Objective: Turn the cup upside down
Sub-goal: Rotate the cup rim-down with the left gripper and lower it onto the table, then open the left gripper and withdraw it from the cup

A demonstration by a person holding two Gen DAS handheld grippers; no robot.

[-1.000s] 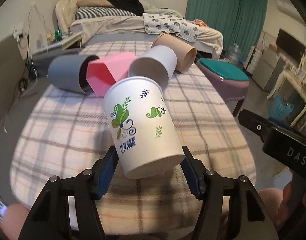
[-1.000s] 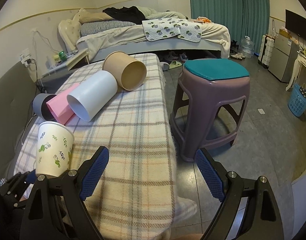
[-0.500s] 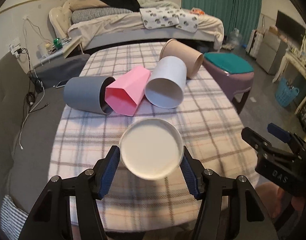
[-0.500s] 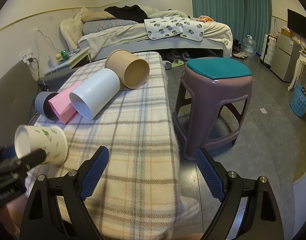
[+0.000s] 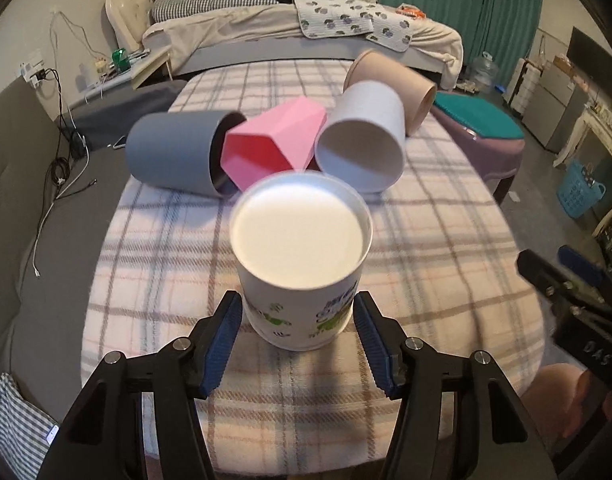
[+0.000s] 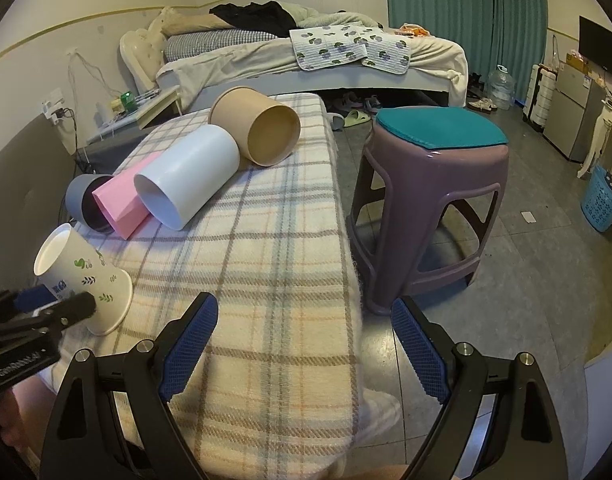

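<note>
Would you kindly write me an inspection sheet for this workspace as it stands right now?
Surface: plaid blanket covering the table.
Job's things: printed paper cup held tilted, base up and toward the left camera, its mouth rim low near the blanket.
Clutter: grey cup, pink cup, white cup and tan cup, all lying on their sides.
Grippers: left tongs shut on the printed paper cup; right tongs open, holding nothing.
Cables: cords hanging at the left wall.
Surroundings: purple stool, bed, green curtains.
</note>
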